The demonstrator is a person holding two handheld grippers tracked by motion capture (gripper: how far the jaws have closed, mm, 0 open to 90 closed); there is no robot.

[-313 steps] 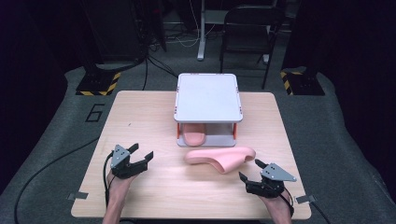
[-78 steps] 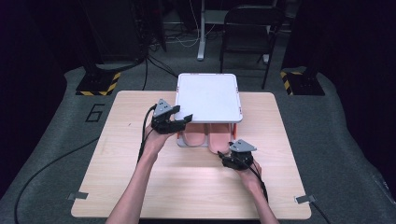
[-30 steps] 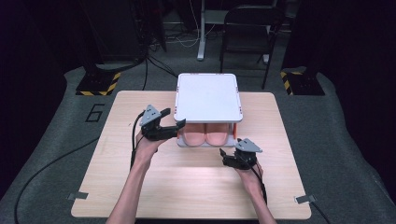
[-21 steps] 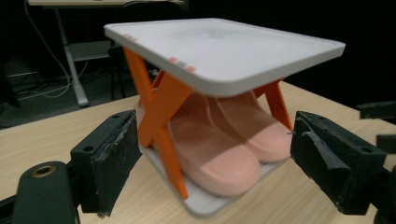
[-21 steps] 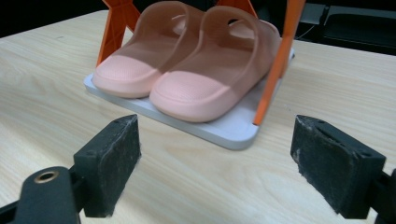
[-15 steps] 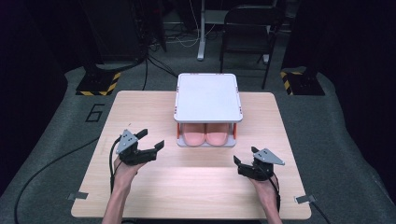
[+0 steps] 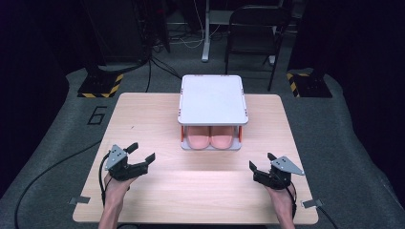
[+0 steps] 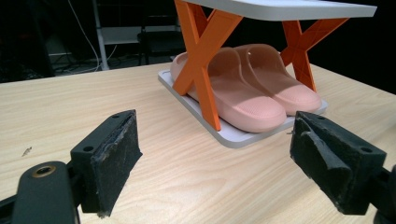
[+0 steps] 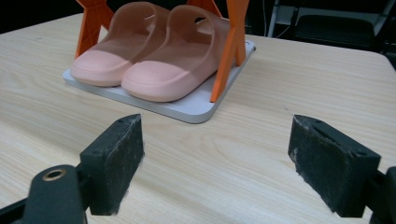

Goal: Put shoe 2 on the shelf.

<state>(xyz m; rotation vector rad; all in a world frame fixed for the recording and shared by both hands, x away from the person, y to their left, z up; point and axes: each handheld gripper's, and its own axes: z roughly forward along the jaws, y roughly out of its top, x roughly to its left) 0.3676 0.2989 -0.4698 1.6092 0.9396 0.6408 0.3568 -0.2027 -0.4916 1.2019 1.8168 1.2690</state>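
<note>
- Pale wood makes up the table point(image 7: 157, 114), the largest thing here; the small two-level rack stands on it, on the half farther from the person and about midway between the table's side edges.
- White and flat, the rack's top shelf point(image 7: 213, 99) sits on orange X-shaped legs point(image 8: 201, 56) above a pale base tray point(image 9: 194, 108), and it covers most of what lies beneath.
- Pink slippers point(image 7: 210, 140), a pair, lie side by side and touching on the base tray, between the orange legs and under the top shelf; their rounded toes point out of the rack's front, toward the person.
- Left gripper point(image 7: 142, 158) is held above the table on the person's side of the rack, well apart from it and off to its left. Its jaws stand wide apart with nothing between them; in the left gripper view the black pads point(image 8: 114, 158) frame bare wood with the rack beyond.
- Right gripper point(image 7: 261, 167) is held likewise in front of the rack and off to its right, clear of it. Its jaws are also spread wide and hold nothing, the rack's near corner lying past them in the right gripper view.
</note>
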